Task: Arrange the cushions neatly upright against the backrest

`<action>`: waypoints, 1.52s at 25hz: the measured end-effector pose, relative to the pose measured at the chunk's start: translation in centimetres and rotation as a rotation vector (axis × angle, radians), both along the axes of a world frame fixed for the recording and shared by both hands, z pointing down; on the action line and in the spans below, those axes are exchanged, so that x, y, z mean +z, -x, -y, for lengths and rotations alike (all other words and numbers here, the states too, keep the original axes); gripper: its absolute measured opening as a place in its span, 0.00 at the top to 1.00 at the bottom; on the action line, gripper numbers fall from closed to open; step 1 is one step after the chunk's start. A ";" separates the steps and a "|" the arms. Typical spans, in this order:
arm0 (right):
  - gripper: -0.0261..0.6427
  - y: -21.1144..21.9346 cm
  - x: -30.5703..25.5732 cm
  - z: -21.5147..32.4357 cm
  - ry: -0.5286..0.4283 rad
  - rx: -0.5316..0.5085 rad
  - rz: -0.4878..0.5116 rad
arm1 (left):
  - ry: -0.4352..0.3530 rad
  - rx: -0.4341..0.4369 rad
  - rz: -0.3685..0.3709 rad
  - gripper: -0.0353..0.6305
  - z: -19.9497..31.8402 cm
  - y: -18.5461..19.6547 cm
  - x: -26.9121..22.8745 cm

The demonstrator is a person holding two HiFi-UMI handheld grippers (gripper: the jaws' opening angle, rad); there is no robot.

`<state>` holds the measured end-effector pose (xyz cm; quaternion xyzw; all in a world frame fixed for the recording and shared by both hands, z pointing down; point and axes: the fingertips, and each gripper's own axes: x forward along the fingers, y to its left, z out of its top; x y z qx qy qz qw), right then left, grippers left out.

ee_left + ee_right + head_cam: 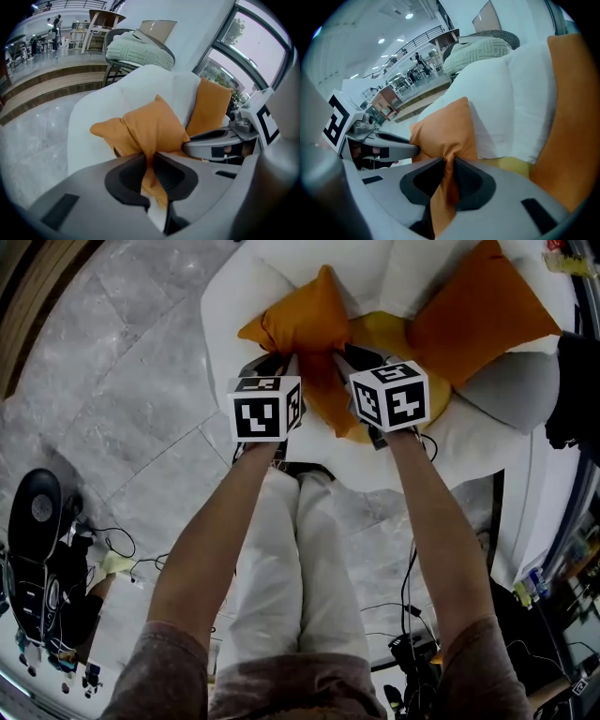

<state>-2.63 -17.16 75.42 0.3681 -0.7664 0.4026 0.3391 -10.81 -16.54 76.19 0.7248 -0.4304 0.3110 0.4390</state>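
Left gripper (150,157) and right gripper (449,164) jaws are clamping orange cushion's (305,320) near edge; backrest (154,84) lying beyond, upper frame.

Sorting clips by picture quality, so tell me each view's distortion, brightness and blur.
Head view: strong fisheye bend, dim grey floor, cushion sharp. Left gripper view: dark round border, window washed out white. Right gripper view: same round border, ceiling lights glaring, far background soft.
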 end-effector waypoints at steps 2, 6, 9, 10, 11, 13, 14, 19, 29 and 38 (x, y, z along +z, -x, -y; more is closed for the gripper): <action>0.83 -0.3 -0.4 0.0 -0.007 0.007 0.004 | -0.003 0.018 0.004 0.86 -0.1 -0.2 -0.5; 0.83 -1.4 -1.8 -0.3 -0.036 0.065 0.022 | -0.025 0.067 0.003 0.86 0.0 -1.1 -2.4; 0.83 -2.5 -3.3 -0.2 -0.063 0.139 0.049 | -0.078 0.134 0.016 0.86 0.9 -2.2 -4.4; 0.83 -2.9 -3.9 0.0 -0.073 0.161 0.056 | -0.100 0.163 0.026 0.86 1.3 -2.5 -5.2; 0.83 -3.2 -4.5 0.3 -0.082 0.180 0.061 | -0.122 0.190 0.037 0.86 1.8 -2.9 -5.9; 0.83 -3.8 -5.6 1.0 -0.101 0.210 0.066 | -0.156 0.227 0.045 0.86 3.0 -3.5 -7.2; 0.83 -4.1 -6.2 1.4 -0.111 0.223 0.066 | -0.167 0.238 0.044 0.86 3.6 -3.8 -7.8; 0.83 -6.5 -9.4 4.0 -0.197 0.296 0.046 | -0.237 0.298 0.047 0.86 6.6 -6.2 -11.1; 0.84 -11.1 -15.6 7.5 -0.358 0.440 0.060 | -0.406 0.390 0.072 0.87 11.5 -11.1 -17.8; 0.84 -13.8 -13.8 9.7 -0.391 0.522 0.059 | -0.439 0.438 0.090 0.87 14.4 -14.0 -15.9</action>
